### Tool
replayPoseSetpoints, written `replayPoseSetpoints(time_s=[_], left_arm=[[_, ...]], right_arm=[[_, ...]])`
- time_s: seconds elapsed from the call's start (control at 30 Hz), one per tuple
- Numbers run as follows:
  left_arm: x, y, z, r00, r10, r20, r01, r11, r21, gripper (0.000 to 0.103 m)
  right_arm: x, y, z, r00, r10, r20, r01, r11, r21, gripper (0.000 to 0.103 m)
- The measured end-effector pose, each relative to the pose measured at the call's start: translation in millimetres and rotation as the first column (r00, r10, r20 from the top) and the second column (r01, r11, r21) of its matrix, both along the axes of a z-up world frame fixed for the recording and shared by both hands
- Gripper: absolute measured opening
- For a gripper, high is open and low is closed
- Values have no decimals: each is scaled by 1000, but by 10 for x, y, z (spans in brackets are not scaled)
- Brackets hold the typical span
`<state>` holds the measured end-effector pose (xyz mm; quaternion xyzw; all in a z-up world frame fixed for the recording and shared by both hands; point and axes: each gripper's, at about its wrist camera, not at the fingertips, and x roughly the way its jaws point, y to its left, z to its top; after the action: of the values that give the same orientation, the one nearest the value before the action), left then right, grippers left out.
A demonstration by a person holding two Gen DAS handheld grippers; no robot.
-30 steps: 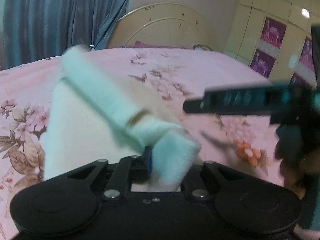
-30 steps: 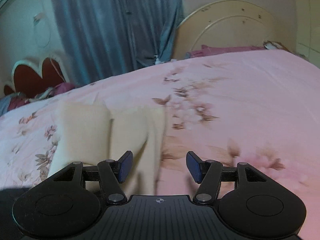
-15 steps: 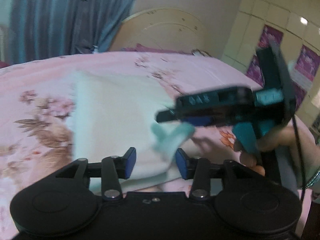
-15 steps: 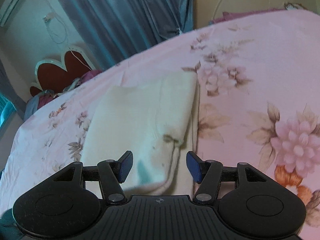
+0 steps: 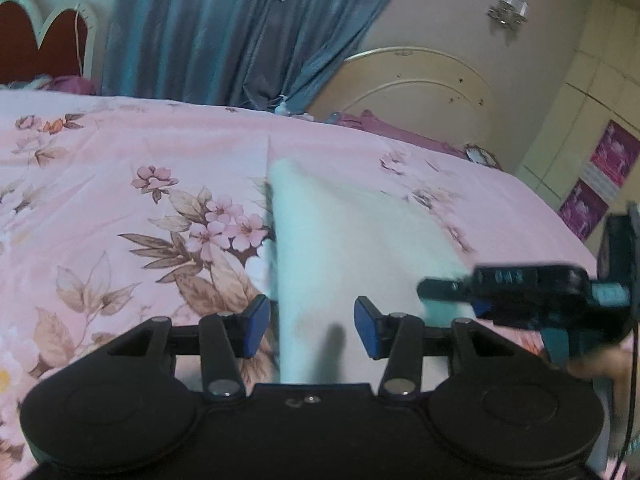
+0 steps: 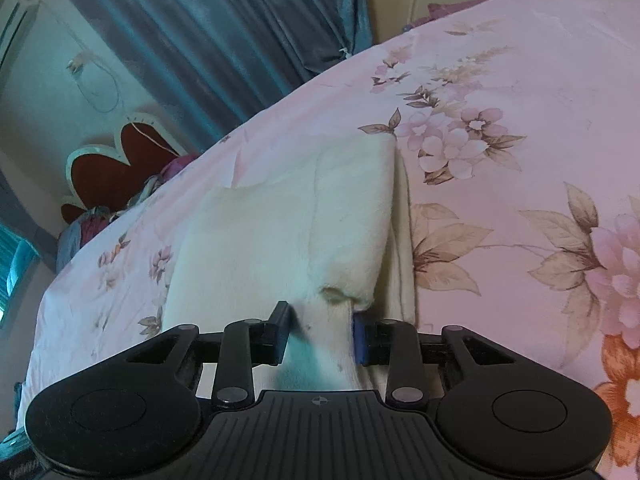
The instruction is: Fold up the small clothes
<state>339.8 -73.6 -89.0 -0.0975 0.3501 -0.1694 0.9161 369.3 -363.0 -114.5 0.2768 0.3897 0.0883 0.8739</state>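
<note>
On the left of the scene lay the pink floral bedspread (image 5: 120, 200), stretched flat over the bed, which served as the working ground for the fold. The small cream garment (image 5: 352, 240) lay on it near the bed's near edge, already doubled lengthwise into a long, narrow shape, with one thick folded panel lying on top along its right side in the right wrist view; that likely explained why it sat square to the person, ready for a crosswise fold.

The left gripper (image 5: 312, 326) hovered over the garment's near end with its jaws apart and nothing pressed between them. The cloth showed below the gap, but the blue pads stood clear of it, so this hand seemed to be standing off after laying the fabric down, and it left room for the other tool.

Further right, the right gripper (image 6: 320, 330) had come in low at the garment's near edge. Its jaws were closing, with a bunched ridge of the cream cloth between them, just under the thick folded panel; the pads looked to be touching the fabric on both sides. Pinching there, at the near hem, would let that hand lift the end and carry it toward the far end. From the left wrist view the same tool (image 5: 444, 290) appeared side-on at the garment's right corner, blurred.
</note>
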Motion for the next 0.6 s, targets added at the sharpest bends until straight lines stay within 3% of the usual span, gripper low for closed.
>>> replayPoseSetpoints(time_s=[0.17,0.33,0.43,0.6], left_arm=[[246,-103,-38,1000,-4,-8,3,1000,-23,46],[406,-259,-117,999,-37,-24,36,999,-27,47],[473,-328,-260,998,-33,-59,33,999,1,52],[501,-315,-342,994,-42,-105,41,999,-12,53]], right_arm=[[-45,43,160,999,37,37,-34,996,-83,15],[-25,-84,146,1000,19,13,-17,991,-134,13],[4,-96,37,1000,4,-11,-6,992,-123,13],[-79,-120,126,1000,-3,-17,1,994,-111,14]])
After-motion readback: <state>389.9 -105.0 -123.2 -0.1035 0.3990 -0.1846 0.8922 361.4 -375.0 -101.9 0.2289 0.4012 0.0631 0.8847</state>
